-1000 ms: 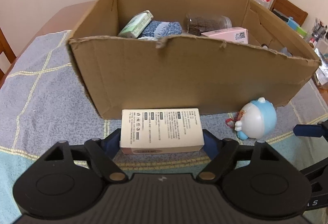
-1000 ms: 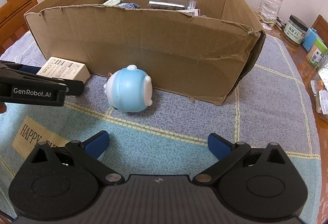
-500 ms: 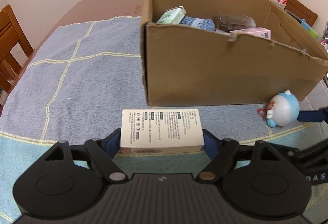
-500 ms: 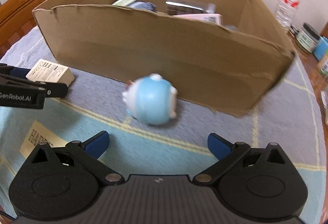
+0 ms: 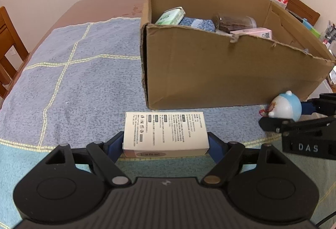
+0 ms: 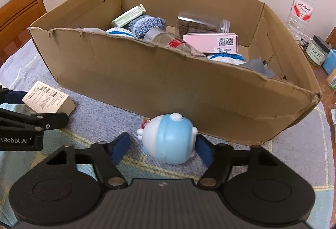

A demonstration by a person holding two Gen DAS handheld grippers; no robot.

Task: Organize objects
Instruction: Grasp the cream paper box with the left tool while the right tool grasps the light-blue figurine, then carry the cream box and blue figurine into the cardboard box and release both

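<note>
Clamping white box (image 5: 166, 134) — toy (image 6: 170, 143) apparently ungripped.

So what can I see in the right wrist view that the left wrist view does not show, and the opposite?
Only the right wrist view shows the clear bottle lying inside the cardboard box, the blue-and-white knitted items behind its front wall, and the dark-lidded jar on the table.

Only the left wrist view shows the long stretch of blue checked cloth left of the box, and the left claw closed on the white carton.

Both show the box, the carton, the blue-and-white toy, the pink box, the brown-filled jar and the water bottle.
</note>
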